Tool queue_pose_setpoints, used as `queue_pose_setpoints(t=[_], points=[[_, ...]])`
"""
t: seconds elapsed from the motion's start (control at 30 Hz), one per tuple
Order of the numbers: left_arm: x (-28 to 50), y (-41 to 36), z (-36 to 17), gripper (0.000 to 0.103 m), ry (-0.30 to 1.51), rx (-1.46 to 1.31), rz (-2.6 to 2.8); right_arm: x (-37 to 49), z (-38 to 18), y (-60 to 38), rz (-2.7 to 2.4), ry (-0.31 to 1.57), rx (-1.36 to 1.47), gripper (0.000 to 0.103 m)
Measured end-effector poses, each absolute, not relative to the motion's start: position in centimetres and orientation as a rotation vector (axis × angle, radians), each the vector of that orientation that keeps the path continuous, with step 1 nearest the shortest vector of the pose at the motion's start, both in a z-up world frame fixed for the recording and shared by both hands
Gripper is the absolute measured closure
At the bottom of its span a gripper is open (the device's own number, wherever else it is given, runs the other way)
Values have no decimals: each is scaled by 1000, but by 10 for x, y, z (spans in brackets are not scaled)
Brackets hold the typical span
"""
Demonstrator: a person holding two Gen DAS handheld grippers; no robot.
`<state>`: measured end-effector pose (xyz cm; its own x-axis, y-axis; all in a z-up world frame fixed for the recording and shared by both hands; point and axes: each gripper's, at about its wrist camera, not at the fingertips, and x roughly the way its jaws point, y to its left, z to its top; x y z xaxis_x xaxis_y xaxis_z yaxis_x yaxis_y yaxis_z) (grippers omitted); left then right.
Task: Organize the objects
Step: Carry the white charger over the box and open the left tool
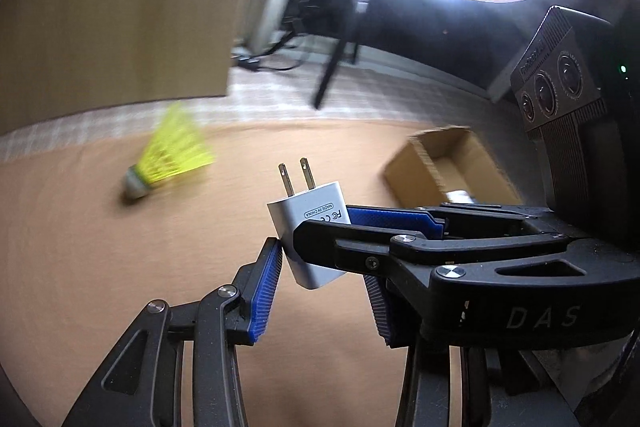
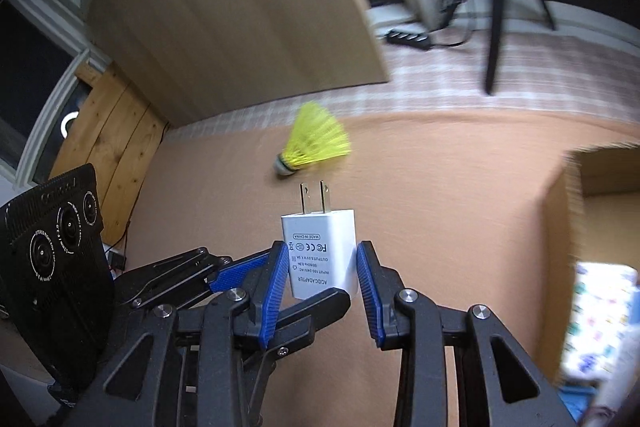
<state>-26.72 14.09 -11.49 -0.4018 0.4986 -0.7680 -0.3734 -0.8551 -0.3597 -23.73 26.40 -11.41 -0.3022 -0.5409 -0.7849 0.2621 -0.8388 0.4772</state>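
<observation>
Gripping white adapter (image 2: 320,253) between right tongs (image 2: 322,269) pads | left tongs (image 1: 320,287) wide, flanking adapter

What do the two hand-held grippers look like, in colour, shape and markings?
Both the left hand-held gripper and the right hand-held gripper have black plastic linkage arms with silver rivets and blue ribbed finger pads. One black arm bears pale letters "DAS".

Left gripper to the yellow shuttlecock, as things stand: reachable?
Probably not directly. The shuttlecock lies in the open on the table, but the adapter, clamped by the right gripper, sits inside the open left gripper; it would need to back off first.
</observation>
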Motion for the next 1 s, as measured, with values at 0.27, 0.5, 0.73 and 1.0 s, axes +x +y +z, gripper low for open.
queue_pose_setpoints(t=[0.27, 0.5, 0.73, 1.0], points=[[-248, 225, -103, 59, -111, -1251, 2169, -210, -102, 349, -2263, -412, 1456, 71], [-228, 296, -100, 59, -66, -1232, 2091, -186, -99, 410, -2319, -467, 1472, 71], [-217, 341, -105, 59, -23, -1242, 2043, -171, -105, 450, -2344, -517, 1495, 71], [-208, 368, -111, 58, 12, -1256, 2013, -163, -111, 469, -2355, -540, 1516, 71]])
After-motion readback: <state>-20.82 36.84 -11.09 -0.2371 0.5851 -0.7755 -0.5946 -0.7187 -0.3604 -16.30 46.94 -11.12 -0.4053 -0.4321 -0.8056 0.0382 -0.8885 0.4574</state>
